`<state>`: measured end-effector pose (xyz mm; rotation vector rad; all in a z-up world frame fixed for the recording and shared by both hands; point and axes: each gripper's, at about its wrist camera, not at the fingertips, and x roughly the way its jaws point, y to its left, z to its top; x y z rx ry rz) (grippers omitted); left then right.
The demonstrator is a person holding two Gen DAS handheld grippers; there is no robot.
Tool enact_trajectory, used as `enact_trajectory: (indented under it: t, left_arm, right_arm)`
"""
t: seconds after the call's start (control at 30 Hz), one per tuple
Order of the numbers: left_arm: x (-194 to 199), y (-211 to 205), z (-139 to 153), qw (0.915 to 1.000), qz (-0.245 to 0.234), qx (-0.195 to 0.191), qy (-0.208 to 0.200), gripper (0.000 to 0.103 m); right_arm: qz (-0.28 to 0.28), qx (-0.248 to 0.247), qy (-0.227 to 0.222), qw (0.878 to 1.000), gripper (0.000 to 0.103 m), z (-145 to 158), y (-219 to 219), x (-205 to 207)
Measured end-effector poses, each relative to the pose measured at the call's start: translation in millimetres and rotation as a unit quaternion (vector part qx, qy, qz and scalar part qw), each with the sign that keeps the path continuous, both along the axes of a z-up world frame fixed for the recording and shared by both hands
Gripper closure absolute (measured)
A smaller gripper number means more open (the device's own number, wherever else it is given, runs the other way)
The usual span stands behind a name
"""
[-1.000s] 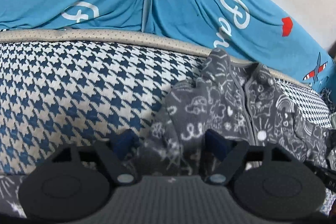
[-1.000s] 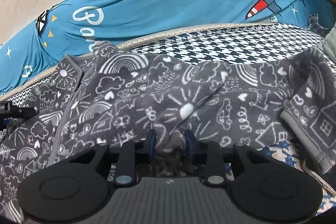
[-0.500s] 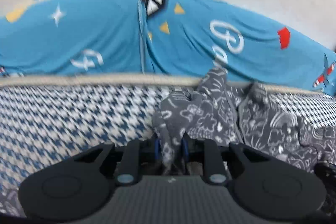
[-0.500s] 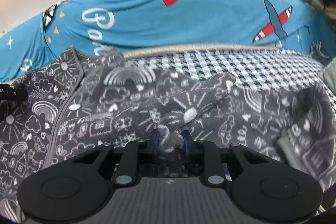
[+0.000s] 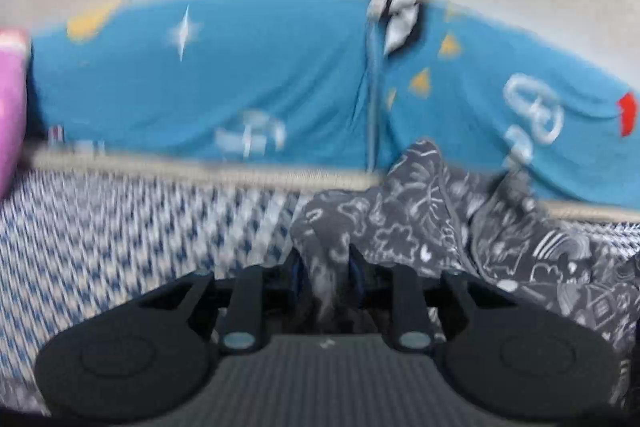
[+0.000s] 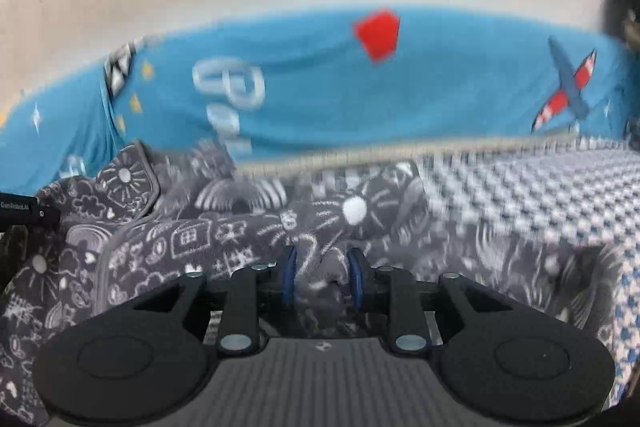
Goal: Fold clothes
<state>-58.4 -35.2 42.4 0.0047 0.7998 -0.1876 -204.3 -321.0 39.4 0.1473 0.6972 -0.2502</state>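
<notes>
A dark grey fleece garment point(image 5: 432, 227) printed with white doodles lies bunched on a blue-and-white houndstooth cover point(image 5: 120, 227). My left gripper point(image 5: 325, 267) is shut on a fold of it, near the garment's left end. In the right wrist view the same garment point(image 6: 200, 235) spreads left and right, a grey-trimmed edge at its left. My right gripper point(image 6: 322, 277) is shut on another bunch of the fleece, lifted off the cover. Both views are motion-blurred.
Blue printed pillows point(image 5: 240, 87) point(image 6: 360, 95) run along the back against a pale wall. A beige piped edge point(image 5: 200, 171) borders the houndstooth cover point(image 6: 540, 195). Something pink point(image 5: 12, 99) sits far left. The other gripper's black body point(image 6: 24, 211) shows at left.
My left gripper went from open over the fleece to shut on it. Both grippers have lifted with the garment, and the left has swung left; more wall shows now.
</notes>
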Motion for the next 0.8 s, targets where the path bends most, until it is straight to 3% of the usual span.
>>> enact_trajectory:
  t: [0.03,0.13,0.23,0.37,0.47,0.63,0.8]
  left_arm:
    - [0.8,3.5,-3.1,1.0000,0.005,-0.005,0.006,0.076]
    - [-2.0,12.6,0.4,0.9997,0.021,-0.012,0.001,0.054]
    - [-9.1,16.7,11.9,0.9994,0.024,-0.012,-0.020,0.044]
    - [-24.5,17.3,26.2,0.9989,0.026,-0.008,-0.038,0.024]
    - [-39.9,11.0,36.4,0.9988,0.009,-0.008,-0.047,0.022]
    - [-67.9,-7.3,42.8,0.9987,-0.038,-0.001,-0.033,0.017]
    - [-95.9,-18.6,39.3,0.9965,-0.081,0.015,-0.013,0.012]
  right_arm:
    - [0.002,0.007,0.009,1.000,0.074,-1.2,-1.2,-0.3]
    - [0.006,0.008,0.000,1.000,0.069,-0.3,-5.7,-9.8]
    - [0.013,0.002,-0.025,1.000,0.067,8.8,-12.8,-24.8]
    - [0.032,0.006,-0.055,0.998,0.064,19.1,-10.6,-37.8]
    - [0.051,0.007,-0.059,0.997,0.063,17.0,-0.7,-41.3]
    - [0.086,0.043,-0.029,0.995,0.063,-5.3,23.8,-37.7]
    - [0.123,0.019,-0.018,0.992,0.063,-25.8,47.3,-32.5]
